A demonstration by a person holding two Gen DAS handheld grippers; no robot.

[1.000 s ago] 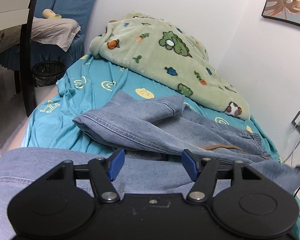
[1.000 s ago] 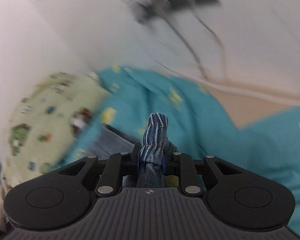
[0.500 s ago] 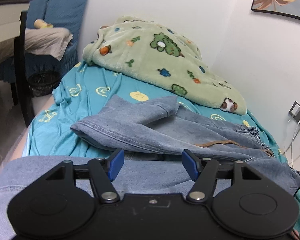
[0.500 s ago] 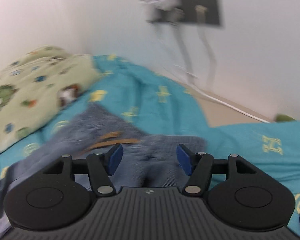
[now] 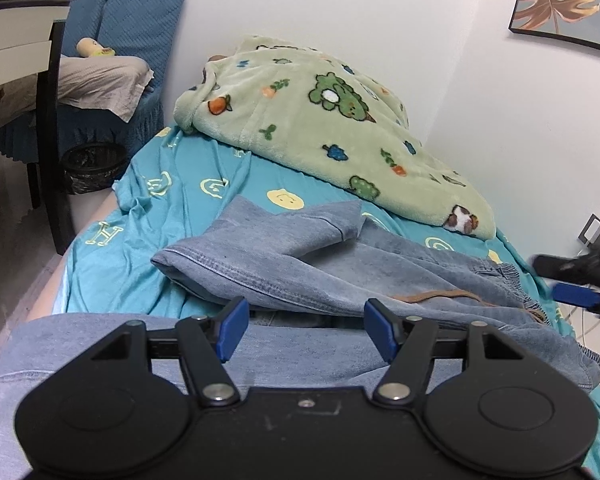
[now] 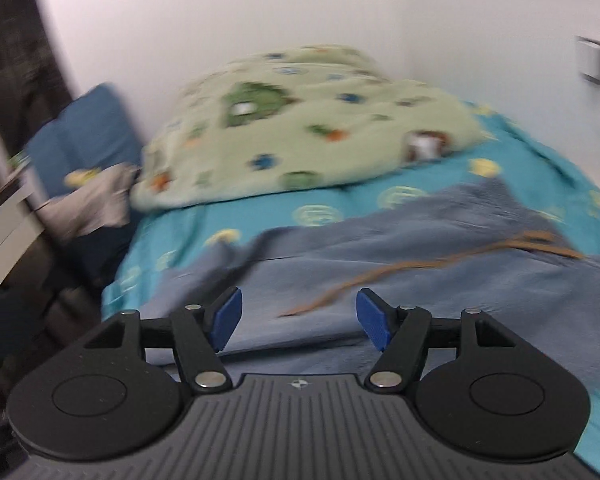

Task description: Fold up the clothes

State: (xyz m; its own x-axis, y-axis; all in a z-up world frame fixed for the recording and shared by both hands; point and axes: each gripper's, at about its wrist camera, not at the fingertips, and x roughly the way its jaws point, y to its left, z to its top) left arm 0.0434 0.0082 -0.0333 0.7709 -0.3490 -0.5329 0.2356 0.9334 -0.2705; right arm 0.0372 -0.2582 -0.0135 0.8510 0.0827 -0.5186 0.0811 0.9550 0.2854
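Note:
A pair of light blue jeans point(image 5: 300, 264) lies folded over itself on the teal bed sheet point(image 5: 168, 208), with a brown drawstring point(image 5: 436, 296) at the waist. My left gripper point(image 5: 306, 330) is open and empty, just above the near layer of denim. My right gripper point(image 6: 298, 320) is open and empty over the jeans point(image 6: 420, 264); that view is blurred by motion. It also shows at the right edge of the left wrist view point(image 5: 576, 280), near the waistband.
A green cartoon-print blanket point(image 5: 324, 128) is heaped at the back of the bed against the white wall. A blue chair point(image 5: 128, 40), a dark table leg point(image 5: 48, 128) and a black bin point(image 5: 92, 164) stand left of the bed. A wall socket point(image 5: 594, 232) with cables is on the right.
My right gripper let go of the denim it was shut on, opened, and swung left from facing the wall socket to facing the blanket. The waist end now lies flat. My left gripper stayed open.

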